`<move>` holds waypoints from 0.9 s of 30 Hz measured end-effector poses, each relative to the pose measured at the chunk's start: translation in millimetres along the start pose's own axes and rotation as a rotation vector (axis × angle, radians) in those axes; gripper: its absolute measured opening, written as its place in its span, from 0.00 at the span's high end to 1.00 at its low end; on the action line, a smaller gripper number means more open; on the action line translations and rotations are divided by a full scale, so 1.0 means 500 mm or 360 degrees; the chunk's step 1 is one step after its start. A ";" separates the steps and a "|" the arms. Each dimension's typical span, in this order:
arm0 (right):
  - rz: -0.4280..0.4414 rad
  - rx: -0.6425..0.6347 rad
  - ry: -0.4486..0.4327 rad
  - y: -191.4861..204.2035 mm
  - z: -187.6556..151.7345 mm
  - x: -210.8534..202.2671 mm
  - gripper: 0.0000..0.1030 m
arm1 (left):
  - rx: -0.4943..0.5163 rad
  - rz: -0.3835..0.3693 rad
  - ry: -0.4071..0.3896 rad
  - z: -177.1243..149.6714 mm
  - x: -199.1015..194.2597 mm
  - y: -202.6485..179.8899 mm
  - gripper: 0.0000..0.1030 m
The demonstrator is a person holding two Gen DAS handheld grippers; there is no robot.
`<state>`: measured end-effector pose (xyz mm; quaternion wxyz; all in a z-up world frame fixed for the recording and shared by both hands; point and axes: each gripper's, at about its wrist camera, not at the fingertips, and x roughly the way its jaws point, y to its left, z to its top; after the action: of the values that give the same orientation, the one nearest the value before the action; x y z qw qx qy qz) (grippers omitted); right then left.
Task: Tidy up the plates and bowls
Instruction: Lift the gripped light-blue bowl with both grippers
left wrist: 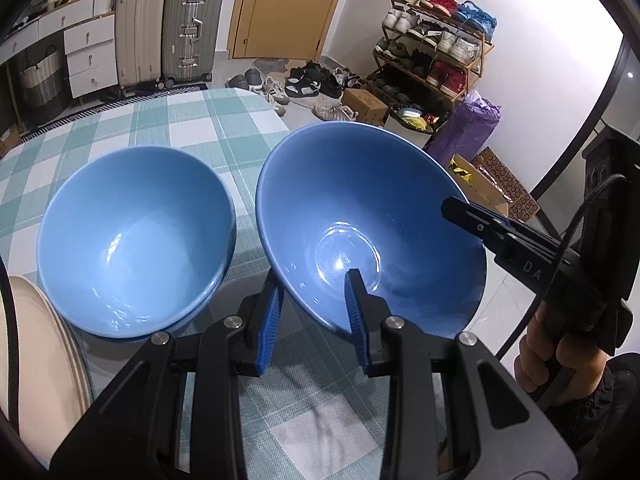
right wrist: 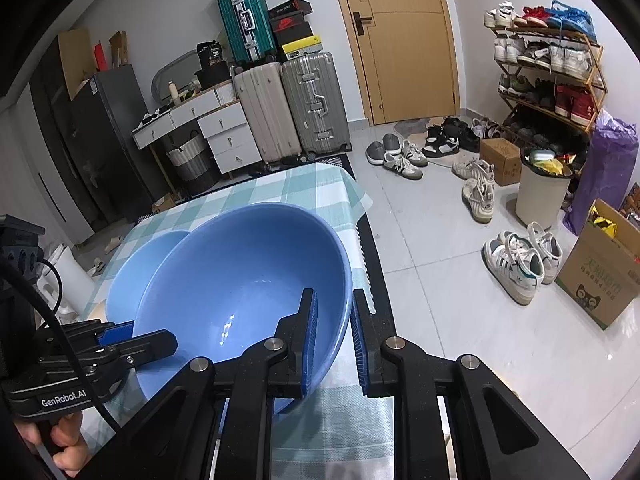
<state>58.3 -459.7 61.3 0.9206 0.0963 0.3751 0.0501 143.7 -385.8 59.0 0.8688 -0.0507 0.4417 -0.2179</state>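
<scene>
A large blue bowl [left wrist: 368, 216] is held tilted above the checked tablecloth [left wrist: 168, 120] by both grippers. My left gripper [left wrist: 316, 312] straddles its near rim, one finger inside and one outside, and looks closed on it. My right gripper [right wrist: 334, 340] grips the opposite rim the same way; it shows in the left wrist view [left wrist: 472, 216] too. The held bowl also fills the right wrist view [right wrist: 240, 288]. A second blue bowl [left wrist: 136, 240] rests on the table to the left, seemingly stacked on another. It also shows in the right wrist view [right wrist: 148, 260].
A cream plate [left wrist: 36, 344] lies at the table's left edge. The table's right edge drops to a tiled floor with scattered shoes [right wrist: 516, 260], a cardboard box [right wrist: 600, 276], a white bin [right wrist: 540, 196] and a shoe rack [right wrist: 548, 64]. Suitcases [right wrist: 288, 108] stand behind.
</scene>
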 end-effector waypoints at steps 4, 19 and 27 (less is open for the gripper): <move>-0.0005 -0.0016 -0.0018 0.012 0.008 -0.014 0.83 | -0.0001 -0.0001 -0.0027 0.003 -0.025 -0.003 0.72; -0.0006 -0.0069 -0.0100 0.065 0.037 -0.067 0.83 | -0.0023 -0.0015 -0.0117 0.014 -0.117 -0.001 0.73; 0.0000 -0.0100 -0.0132 0.092 0.054 -0.083 0.83 | -0.0031 -0.0007 -0.0172 0.014 -0.173 0.006 0.73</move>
<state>46.6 -425.5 118.6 0.9379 0.0693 0.3349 0.0577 105.4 -347.3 127.1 0.8904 -0.0717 0.3961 -0.2124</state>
